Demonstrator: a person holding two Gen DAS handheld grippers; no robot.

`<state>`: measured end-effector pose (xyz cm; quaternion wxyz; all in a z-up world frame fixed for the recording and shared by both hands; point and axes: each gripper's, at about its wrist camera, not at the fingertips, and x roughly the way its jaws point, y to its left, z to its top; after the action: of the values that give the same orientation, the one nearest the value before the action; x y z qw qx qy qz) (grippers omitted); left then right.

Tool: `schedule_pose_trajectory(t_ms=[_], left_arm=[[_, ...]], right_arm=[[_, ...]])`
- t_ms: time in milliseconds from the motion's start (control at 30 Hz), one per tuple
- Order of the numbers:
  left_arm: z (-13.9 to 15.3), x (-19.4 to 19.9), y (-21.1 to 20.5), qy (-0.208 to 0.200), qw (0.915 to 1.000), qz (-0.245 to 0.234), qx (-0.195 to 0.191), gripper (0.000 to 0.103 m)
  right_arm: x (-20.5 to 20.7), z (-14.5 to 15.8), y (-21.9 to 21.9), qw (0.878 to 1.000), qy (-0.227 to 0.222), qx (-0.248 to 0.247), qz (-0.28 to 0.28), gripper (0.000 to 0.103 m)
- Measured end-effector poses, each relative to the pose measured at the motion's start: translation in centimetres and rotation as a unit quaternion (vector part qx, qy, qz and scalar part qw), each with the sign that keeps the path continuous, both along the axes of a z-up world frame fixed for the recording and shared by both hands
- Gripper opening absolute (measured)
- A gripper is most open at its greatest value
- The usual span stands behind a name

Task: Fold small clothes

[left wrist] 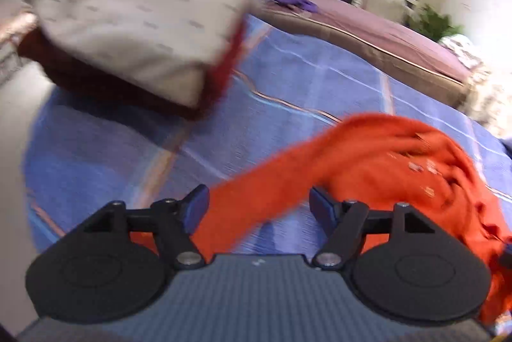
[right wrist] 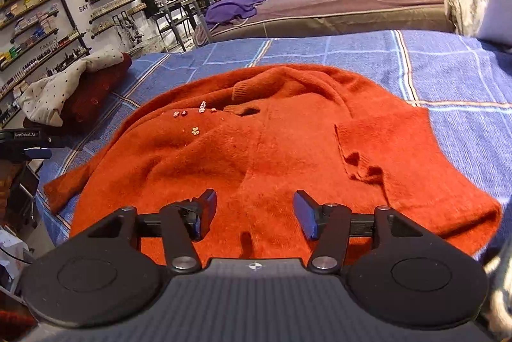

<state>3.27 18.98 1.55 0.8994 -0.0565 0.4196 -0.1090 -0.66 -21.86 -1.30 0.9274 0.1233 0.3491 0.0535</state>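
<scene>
L grip (left wrist: pixel 259 209): my jaws wide apart, holding nothing; sleeve lies betw them.
R grip (right wrist: pixel 254 215): wide too, empty, over hem.
Sweater (right wrist: pixel 256 143): orange, rumpled on blue bedspread (right wrist: pixel 448 70).
Risk: grabbing 2 layers w/ bedspread, fold skews.

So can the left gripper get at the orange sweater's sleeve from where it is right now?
Probably yes. The left gripper is open, and the orange sweater stretches its sleeve right between the fingers on the blue checked bedspread, with nothing in between. The view is blurred, so contact is unclear.
</scene>
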Motion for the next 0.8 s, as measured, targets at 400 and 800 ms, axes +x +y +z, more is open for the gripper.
schedule_pose_trajectory(t_ms=[400, 800], left_arm=[[-4.7, -2.6, -8.7, 0.054, 0.9900, -0.114, 0.063, 0.091], [-3.8, -1.7, -8.8, 0.053, 0.9909, -0.102, 0.070, 0.092]], right_arm=[[1.8, -3.1, -0.2, 0.992, 0.009, -0.125, -0.023, 0.013], [-12.0, 3.0, -5.1, 0.993, 0.080, -0.090, 0.006, 0.010]])
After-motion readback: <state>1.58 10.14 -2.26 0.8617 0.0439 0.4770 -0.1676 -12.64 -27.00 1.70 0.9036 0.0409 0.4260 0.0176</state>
